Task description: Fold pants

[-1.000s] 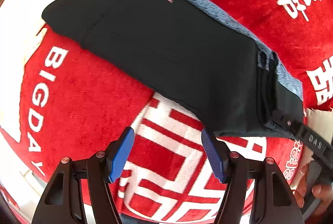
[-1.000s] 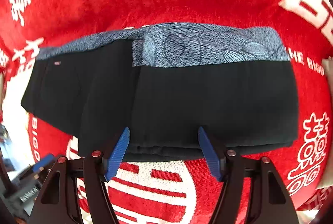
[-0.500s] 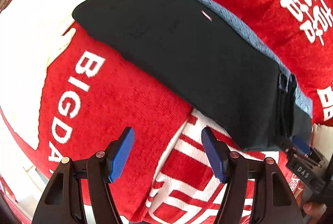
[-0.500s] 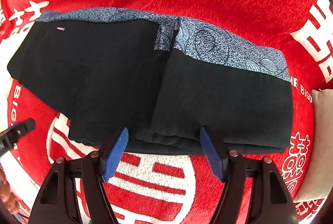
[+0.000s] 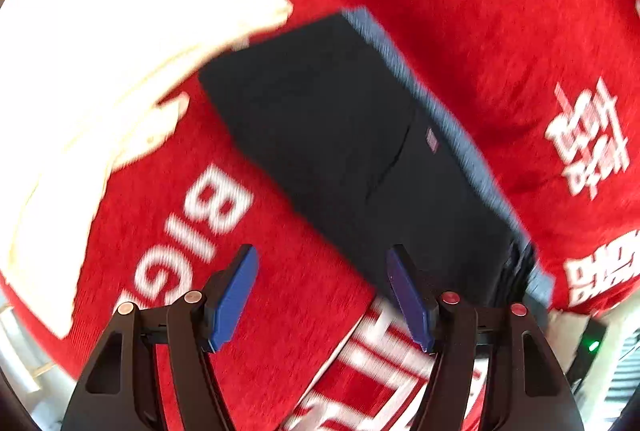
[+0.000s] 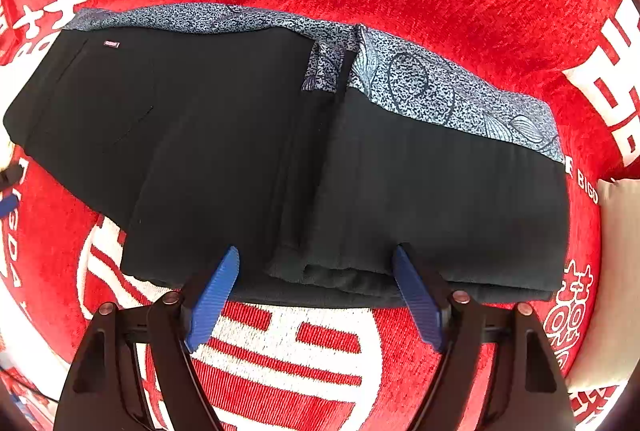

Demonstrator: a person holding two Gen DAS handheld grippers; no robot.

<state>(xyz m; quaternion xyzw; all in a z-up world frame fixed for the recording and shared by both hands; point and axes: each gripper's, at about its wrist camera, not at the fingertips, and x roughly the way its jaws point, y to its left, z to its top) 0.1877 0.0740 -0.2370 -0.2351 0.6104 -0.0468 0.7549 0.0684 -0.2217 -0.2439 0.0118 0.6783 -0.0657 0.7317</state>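
In your left wrist view, your left gripper [image 5: 322, 295] hangs spread wide, grasping nothing, over the red plush blanket with white lettering [image 5: 460, 11]; the folded black pants with a blue-grey patterned band [image 5: 360, 159] lie ahead, blurred. In your right wrist view, your right gripper [image 6: 316, 297] gapes empty at the pants' [image 6: 248, 159] near edge.

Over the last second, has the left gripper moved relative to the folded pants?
Yes. The left gripper has swung left along the pants, toward the white BIG lettering on the red blanket.
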